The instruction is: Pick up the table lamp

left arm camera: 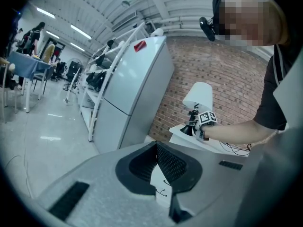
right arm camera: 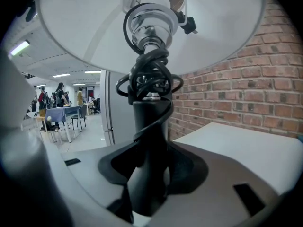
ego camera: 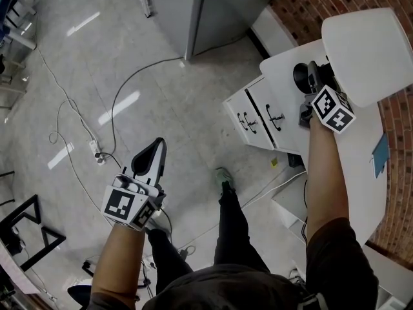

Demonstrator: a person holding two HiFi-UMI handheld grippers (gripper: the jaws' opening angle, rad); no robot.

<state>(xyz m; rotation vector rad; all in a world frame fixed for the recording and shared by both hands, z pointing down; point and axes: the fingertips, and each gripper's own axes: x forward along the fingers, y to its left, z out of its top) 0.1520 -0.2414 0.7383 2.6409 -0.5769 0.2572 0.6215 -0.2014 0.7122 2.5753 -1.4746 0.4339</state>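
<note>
The white table (ego camera: 359,173) carries the table lamp (ego camera: 368,53), upright near one end, and 1 flat blue item (ego camera: 381,155) lying at its edge beside the brick wall (ego camera: 397,192).

At the right claw (right arm camera: 151,167), the table lamp (right arm camera: 150,122) shows a black stem, black wound cord and white shade. The claw's cube (ego camera: 333,108) bears black-and-white square markers. Beyond the claw, the wall (right arm camera: 236,89) is red-brown brick; the surface (right arm camera: 246,145) beneath is white.
</note>
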